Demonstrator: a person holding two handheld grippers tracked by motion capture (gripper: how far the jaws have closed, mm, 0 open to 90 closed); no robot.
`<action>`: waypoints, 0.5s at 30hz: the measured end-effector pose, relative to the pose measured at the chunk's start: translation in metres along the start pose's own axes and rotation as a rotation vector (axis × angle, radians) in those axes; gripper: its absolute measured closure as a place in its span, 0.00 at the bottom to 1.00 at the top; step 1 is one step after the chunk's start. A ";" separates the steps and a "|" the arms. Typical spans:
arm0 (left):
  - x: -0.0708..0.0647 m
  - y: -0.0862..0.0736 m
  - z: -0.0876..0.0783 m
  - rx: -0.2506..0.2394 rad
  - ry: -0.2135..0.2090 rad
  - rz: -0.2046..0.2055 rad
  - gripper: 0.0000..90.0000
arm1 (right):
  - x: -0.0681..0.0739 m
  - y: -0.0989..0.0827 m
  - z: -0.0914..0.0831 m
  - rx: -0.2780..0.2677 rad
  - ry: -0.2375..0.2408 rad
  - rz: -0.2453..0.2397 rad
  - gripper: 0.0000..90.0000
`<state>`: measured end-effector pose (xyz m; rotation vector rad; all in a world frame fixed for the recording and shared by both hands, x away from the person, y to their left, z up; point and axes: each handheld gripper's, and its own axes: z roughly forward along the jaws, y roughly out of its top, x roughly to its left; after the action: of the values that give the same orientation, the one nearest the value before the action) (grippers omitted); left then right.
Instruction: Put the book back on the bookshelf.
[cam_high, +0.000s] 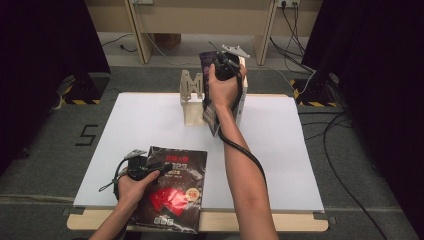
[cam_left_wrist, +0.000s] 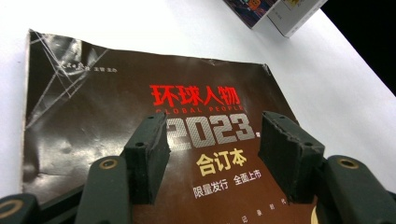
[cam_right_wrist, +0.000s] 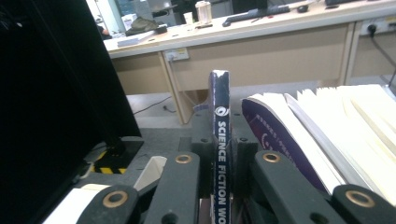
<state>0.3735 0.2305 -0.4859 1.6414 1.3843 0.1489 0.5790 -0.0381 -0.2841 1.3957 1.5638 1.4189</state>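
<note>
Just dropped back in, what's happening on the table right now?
A person is shelving books. The right gripper is clamped on the spine of a thin dark-blue magazine reading "Science Fiction", holding it upright at the far edge of the white table, beside other upright books with pale pages and a light wooden bookend stand. The left gripper is open, its jaws over a dark-brown glossy magazine with red characters and "2023" lying flat at the near edge, not gripped.

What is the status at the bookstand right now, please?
Right gripper shut on Science Fiction World magazine, upright beside standing books. Left gripper open over flat 2023 magazine. Nothing in the way.
</note>
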 end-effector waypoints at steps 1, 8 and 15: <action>0.000 0.000 0.001 0.000 0.000 0.000 0.46 | 0.000 0.000 -0.001 -0.001 0.001 0.001 0.93; 0.000 -0.002 0.002 0.010 -0.002 -0.001 0.46 | -0.002 -0.007 -0.015 0.012 -0.011 -0.024 0.92; -0.001 -0.003 0.002 0.009 0.002 0.004 0.46 | 0.000 -0.018 -0.034 0.031 -0.006 -0.052 0.90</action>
<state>0.3727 0.2285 -0.4884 1.6521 1.3848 0.1468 0.5426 -0.0466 -0.2931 1.3660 1.6125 1.3649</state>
